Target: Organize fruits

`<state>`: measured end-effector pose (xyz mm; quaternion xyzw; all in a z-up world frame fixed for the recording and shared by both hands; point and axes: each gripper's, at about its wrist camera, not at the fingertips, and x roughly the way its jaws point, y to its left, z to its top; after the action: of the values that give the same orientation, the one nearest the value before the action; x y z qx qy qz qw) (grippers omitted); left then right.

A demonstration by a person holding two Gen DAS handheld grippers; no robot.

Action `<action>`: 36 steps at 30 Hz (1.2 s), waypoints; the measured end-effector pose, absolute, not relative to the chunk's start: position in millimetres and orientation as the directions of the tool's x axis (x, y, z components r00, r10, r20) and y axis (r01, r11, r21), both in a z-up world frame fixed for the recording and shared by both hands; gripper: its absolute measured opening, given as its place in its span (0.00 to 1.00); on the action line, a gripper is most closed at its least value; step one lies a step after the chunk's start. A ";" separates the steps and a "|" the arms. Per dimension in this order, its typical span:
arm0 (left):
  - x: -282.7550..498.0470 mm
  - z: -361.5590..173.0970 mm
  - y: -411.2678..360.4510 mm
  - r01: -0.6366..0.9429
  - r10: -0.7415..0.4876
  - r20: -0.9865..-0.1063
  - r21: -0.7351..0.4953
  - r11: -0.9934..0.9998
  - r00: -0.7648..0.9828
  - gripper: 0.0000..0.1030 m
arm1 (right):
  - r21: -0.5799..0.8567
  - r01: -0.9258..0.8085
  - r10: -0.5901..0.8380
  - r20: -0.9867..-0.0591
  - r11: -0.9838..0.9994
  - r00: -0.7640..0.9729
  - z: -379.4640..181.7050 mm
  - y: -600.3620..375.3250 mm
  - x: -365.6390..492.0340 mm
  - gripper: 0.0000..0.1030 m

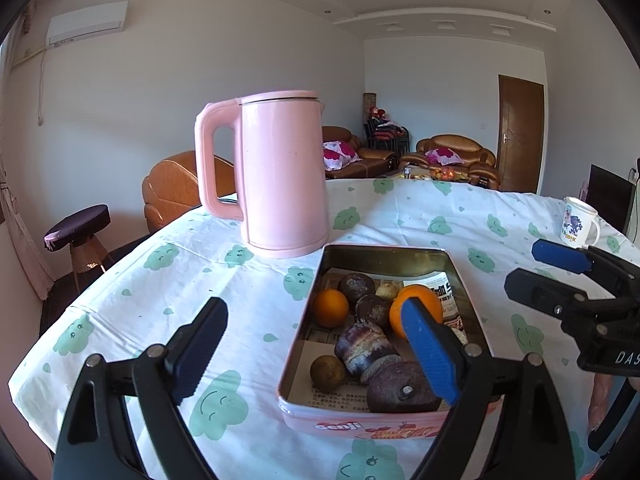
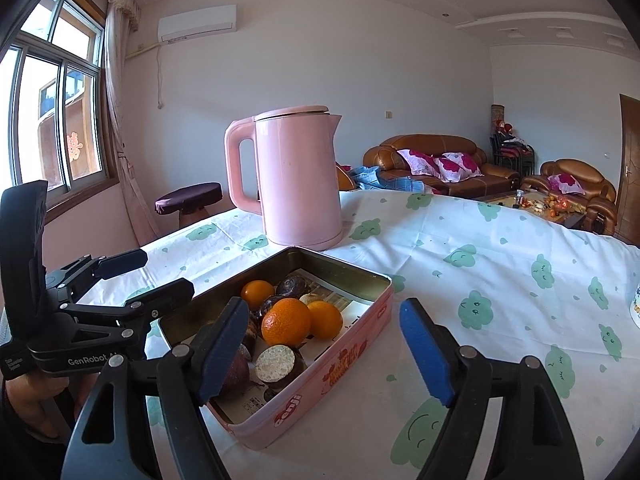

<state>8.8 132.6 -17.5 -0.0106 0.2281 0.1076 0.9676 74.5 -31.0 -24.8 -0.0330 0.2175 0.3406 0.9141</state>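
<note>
Living-room setting: a table [image 1: 400, 216] under a white cloth printed with green clouds, brown sofas and a door behind.

Left wrist view. The left gripper [image 1: 316, 356] hangs above the near left part of the tin [image 1: 468, 280], jaws spread wide and holding nothing; its right finger crosses in front of the large orange [image 1: 420, 300]. The fruits lie in the tin on printed paper: a smaller orange [image 1: 330, 308], several dark purple round fruits [image 1: 356, 286], a small brownish fruit [image 1: 327, 366], and one purple fruit [image 1: 400, 386] against the near wall. A pink kettle [image 1: 280, 176] stands just behind the tin. The right gripper [image 1: 556, 276] is seen from the side at right, fingers parted and empty. Only this view shows the white mug [image 1: 580, 222] near the far right edge.

Right wrist view. The right gripper [image 2: 324, 348] hovers over the tin's near right corner, wide open and empty, its left finger over the tin's interior. Three oranges appear here, the third orange [image 2: 325, 319] being hidden from the other camera; a cut fruit with pale flesh [image 2: 275, 363] also shows. The left gripper [image 2: 132, 276] is at left, open. A window [image 2: 56, 112] is seen only here.

Judgement: all visible fruit already sits in the tin, so the step is probably grouping by kind. Descend vertically over one orange, close gently across its widest part, and lift clear before travelling, lest neighbours roll.
</note>
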 end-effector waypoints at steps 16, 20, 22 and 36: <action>8.3 -15.6 126.3 -0.204 0.198 -0.444 0.036 0.978 0.874 0.89 | 0.089 -0.636 0.608 -0.417 0.767 0.675 -23.2 -34.6 73.2 0.77; 8.2 -15.5 125.9 -0.203 0.196 -0.442 0.034 0.979 0.875 0.90 | 0.088 -0.635 0.609 -0.413 0.767 0.678 -22.5 -35.5 72.4 0.77; 8.3 -15.7 123.5 -0.201 0.196 -0.440 0.036 0.979 0.876 0.92 | 0.086 -0.634 0.607 -0.411 0.768 0.680 -21.8 -36.3 71.8 0.77; 6.5 -10.4 114.5 -0.181 0.186 -0.434 0.051 0.982 0.882 1.00 | 0.085 -0.621 0.599 -0.391 0.779 0.699 -16.5 -46.5 70.2 0.77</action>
<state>6.5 114.5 -10.4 0.0046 0.2240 0.0946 0.9700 70.2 -46.5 -16.5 -0.0265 0.2025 0.3312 0.9212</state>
